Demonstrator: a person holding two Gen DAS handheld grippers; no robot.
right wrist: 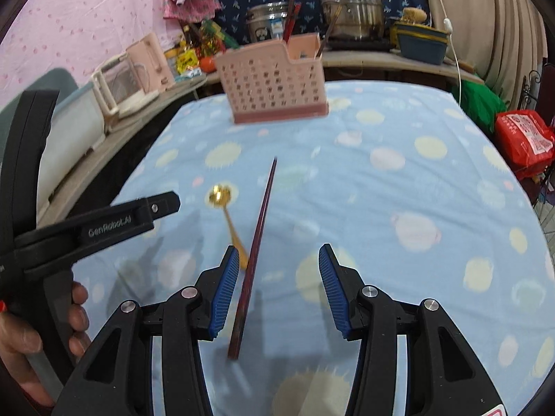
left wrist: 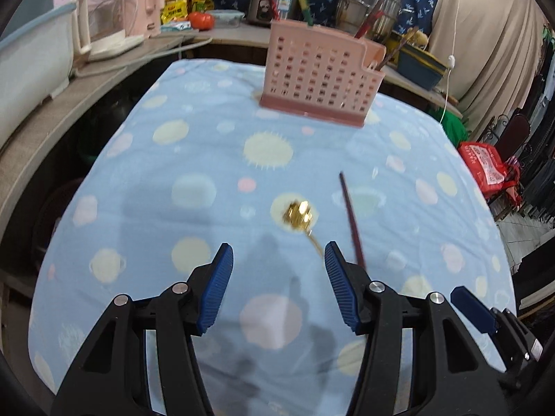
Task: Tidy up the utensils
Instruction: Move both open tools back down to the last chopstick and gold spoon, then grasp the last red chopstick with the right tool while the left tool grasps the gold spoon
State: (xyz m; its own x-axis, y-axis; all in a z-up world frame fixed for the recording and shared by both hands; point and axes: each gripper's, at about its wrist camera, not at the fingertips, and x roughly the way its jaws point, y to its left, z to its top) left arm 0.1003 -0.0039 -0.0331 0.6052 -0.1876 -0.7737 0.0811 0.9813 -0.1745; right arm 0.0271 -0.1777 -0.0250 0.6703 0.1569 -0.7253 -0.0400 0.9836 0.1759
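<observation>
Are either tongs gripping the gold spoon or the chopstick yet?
No. Both the left tongs and right tongs are open and empty; spoon and chopstick lie on the cloth.

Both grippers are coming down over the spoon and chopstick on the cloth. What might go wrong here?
The gold spoon and dark chopstick lie close together, so the right gripper, jaws open, may nudge or catch both. The two grippers work side by side and may bump. Thin utensils on the soft cloth may slip from a pinch.

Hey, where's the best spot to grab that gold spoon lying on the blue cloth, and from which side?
Grip the gold spoon on its thin handle, probably mid-length, coming down from above with the fingers straddling it. It lies flat on the cloth; the ornate head looks too wide and lumpy. Its near end lies close to the chopstick, so stay clear of that.
</observation>
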